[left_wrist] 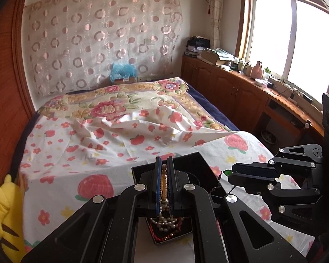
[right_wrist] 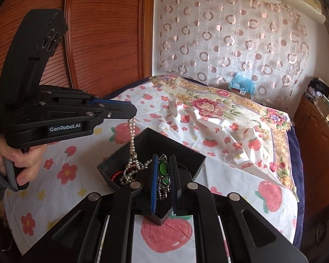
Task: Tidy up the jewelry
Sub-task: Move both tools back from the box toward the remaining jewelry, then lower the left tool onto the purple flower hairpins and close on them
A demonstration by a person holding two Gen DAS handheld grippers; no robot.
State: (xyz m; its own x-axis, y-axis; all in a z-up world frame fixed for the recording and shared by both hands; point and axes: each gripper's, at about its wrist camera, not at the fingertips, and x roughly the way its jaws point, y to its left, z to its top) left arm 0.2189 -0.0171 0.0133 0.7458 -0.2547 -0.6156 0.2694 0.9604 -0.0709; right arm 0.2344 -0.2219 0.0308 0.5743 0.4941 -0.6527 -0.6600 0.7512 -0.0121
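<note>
A black open box (right_wrist: 187,153) stands on the bed and holds a heap of pearls and a red cord (right_wrist: 117,174). My left gripper (left_wrist: 164,164) is shut on a pearl necklace (left_wrist: 164,184). From that left gripper (right_wrist: 132,111) the pearl necklace (right_wrist: 132,135) hangs down into the box. My right gripper (right_wrist: 164,156) is shut on a green-stone necklace (right_wrist: 163,168) over the box. In the left wrist view the right gripper (left_wrist: 231,175) comes in from the right, a green stone (left_wrist: 228,172) and dark chain at its tip beside the box (left_wrist: 199,164).
The bed carries a white sheet with red fruit prints (left_wrist: 87,149) and a flowered blanket (left_wrist: 111,105) behind it. A yellow plush toy (left_wrist: 4,208) lies at the left edge. A person's hand (right_wrist: 11,155) grips the left handle. Wooden cabinets (left_wrist: 230,87) with clutter run under the window.
</note>
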